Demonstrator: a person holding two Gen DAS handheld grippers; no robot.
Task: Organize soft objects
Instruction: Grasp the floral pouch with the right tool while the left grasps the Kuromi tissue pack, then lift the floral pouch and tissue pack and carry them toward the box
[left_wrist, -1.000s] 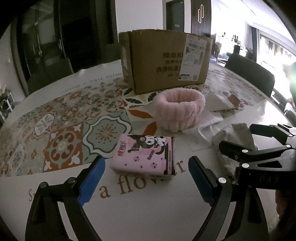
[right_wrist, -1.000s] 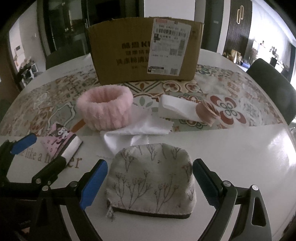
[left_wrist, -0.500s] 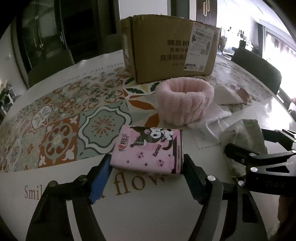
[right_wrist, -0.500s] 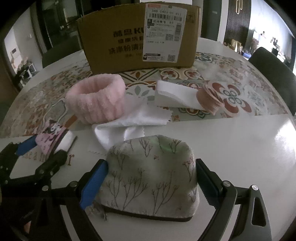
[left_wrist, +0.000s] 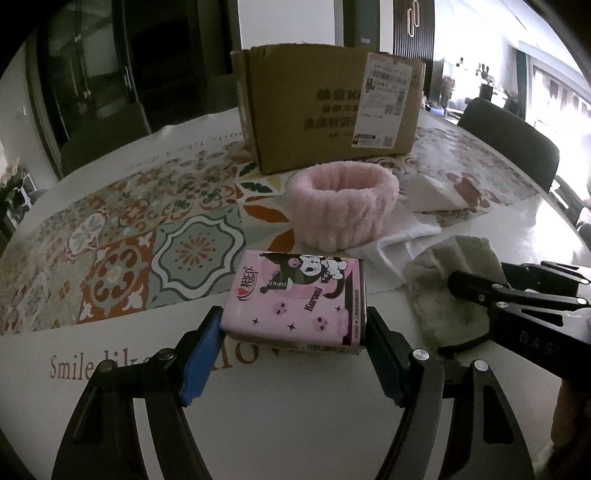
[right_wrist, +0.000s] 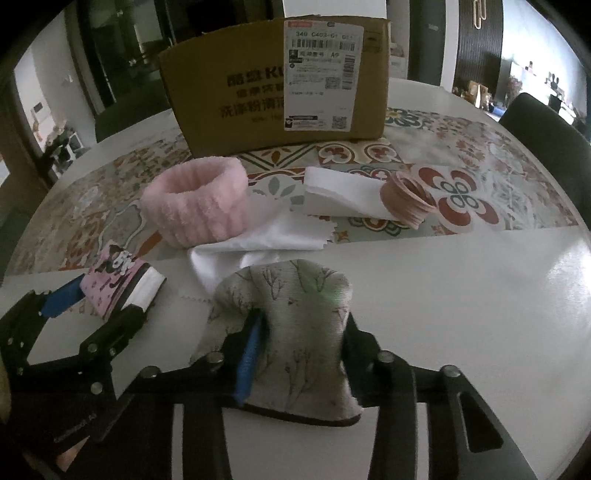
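Observation:
My left gripper (left_wrist: 293, 345) is shut on a pink tissue pack (left_wrist: 295, 295) with a cartoon print, its pads pressed on the pack's two sides; the pack also shows in the right wrist view (right_wrist: 118, 284). My right gripper (right_wrist: 301, 352) is shut on a grey floral fabric pouch (right_wrist: 295, 317), bunching it between the pads; the pouch shows at the right of the left wrist view (left_wrist: 454, 280). A fluffy pink headband (left_wrist: 343, 203) (right_wrist: 195, 206) stands in front of a cardboard box (left_wrist: 332, 107) (right_wrist: 273, 81).
A white cloth (right_wrist: 273, 236) lies between the headband and the pouch. A folded white cloth (right_wrist: 340, 195) and a pink ring-shaped item (right_wrist: 406, 199) lie to the right on the patterned table mat (right_wrist: 480, 173). A dark chair (left_wrist: 509, 136) stands at the table's far right.
Both grippers moved forward and closed: the left onto the tissue pack, the right onto the floral pouch, which is now squeezed and bunched up.

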